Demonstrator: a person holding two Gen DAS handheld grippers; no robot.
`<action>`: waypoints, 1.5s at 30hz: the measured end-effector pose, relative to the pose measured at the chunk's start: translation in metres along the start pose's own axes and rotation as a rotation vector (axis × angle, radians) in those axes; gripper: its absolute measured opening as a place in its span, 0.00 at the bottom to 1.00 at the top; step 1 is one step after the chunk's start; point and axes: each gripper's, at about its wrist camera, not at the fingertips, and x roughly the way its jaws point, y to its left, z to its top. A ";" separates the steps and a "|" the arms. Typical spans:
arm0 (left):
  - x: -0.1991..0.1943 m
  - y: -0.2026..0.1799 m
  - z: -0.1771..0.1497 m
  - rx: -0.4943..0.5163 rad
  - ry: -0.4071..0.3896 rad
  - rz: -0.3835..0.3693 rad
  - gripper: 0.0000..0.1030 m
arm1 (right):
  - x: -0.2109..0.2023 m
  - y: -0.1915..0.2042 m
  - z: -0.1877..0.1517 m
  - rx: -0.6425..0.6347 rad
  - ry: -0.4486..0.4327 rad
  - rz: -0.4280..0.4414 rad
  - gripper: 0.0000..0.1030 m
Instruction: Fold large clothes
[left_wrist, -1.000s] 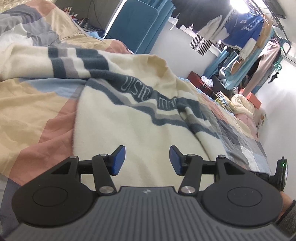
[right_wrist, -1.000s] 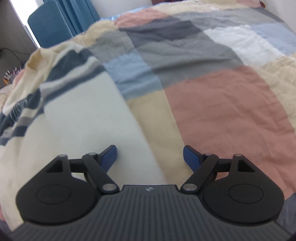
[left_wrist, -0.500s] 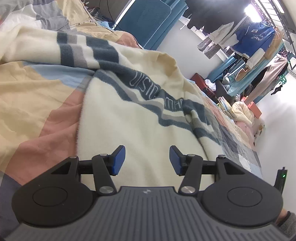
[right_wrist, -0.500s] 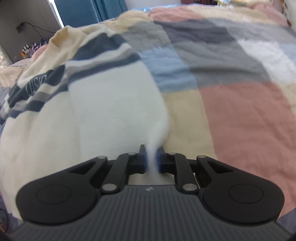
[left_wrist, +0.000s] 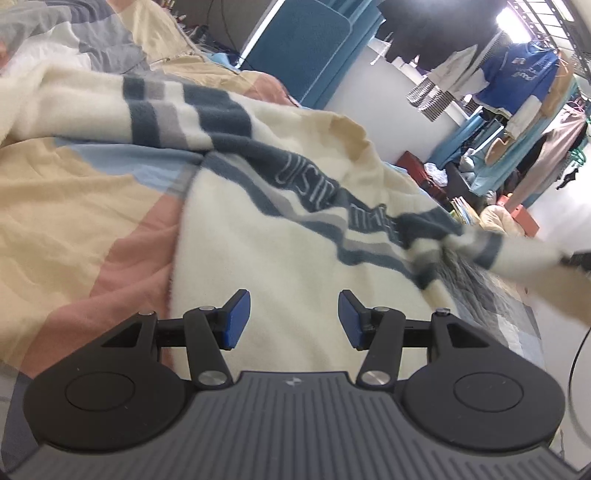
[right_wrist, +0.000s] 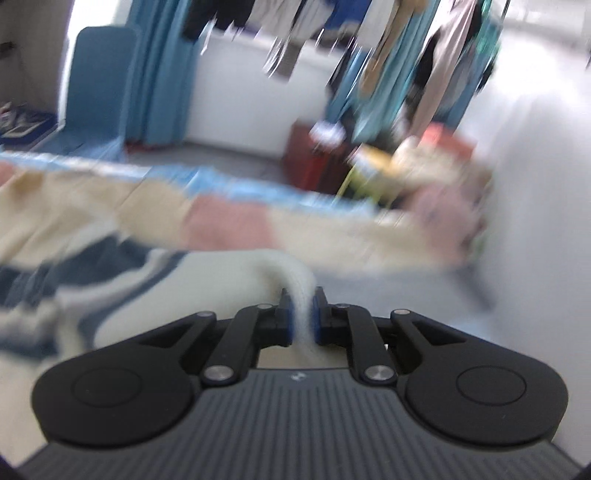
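Observation:
A large cream fleece sweater (left_wrist: 288, 251) with navy and grey stripes and lettering lies spread on the bed. My left gripper (left_wrist: 294, 319) is open and hovers just above its cream lower part. My right gripper (right_wrist: 302, 317) is shut on a cream edge of the sweater (right_wrist: 284, 269) and holds it lifted off the bed. That lifted sleeve or side shows blurred at the right of the left wrist view (left_wrist: 517, 254). The right wrist view is motion-blurred.
The bed has a patchwork cover (left_wrist: 74, 206) in tan, pink, light blue and grey. A blue panel (left_wrist: 306, 55) stands beyond the bed. A rack of hanging clothes (left_wrist: 517, 81) and boxes on the floor (left_wrist: 424, 173) are at the far right.
My right gripper closed on the sweater's edge and has lifted it up and away, swinging fast. My left gripper stayed open over the sweater, shifting only slightly.

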 end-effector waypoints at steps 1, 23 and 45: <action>0.003 0.002 0.002 -0.010 0.010 -0.001 0.57 | 0.006 -0.005 0.014 -0.007 -0.027 -0.038 0.12; 0.071 0.027 0.062 0.087 0.038 0.201 0.57 | 0.227 -0.006 -0.100 0.070 -0.024 -0.213 0.14; 0.037 0.054 0.031 -0.109 0.090 0.111 0.59 | 0.033 0.016 -0.119 0.597 0.148 0.179 0.71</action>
